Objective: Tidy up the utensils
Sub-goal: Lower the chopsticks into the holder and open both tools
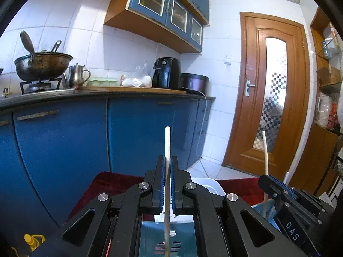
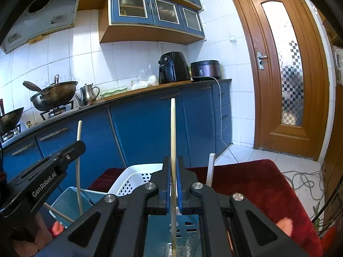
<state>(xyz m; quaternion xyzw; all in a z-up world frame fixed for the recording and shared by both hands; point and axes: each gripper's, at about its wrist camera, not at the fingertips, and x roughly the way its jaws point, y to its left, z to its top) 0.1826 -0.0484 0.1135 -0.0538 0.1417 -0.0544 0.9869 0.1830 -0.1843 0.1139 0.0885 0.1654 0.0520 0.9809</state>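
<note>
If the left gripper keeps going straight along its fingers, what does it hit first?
Probably the blue cabinet doors under the counter. The left gripper, shut on a chopstick, points over the white basket toward them. Nothing else shows in that line, though depth is unclear.

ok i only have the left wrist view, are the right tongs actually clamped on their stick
Observer: Yes, the right tongs are shut on a pale chopstick standing upright between them.
Operator: anything loose by the blue bin
Observer: A thin stick lies slanted across the blue bin at its near left edge.
Operator: and the white thing behind it
Observer: A white basket with perforated walls, sitting on the red cloth.
</note>
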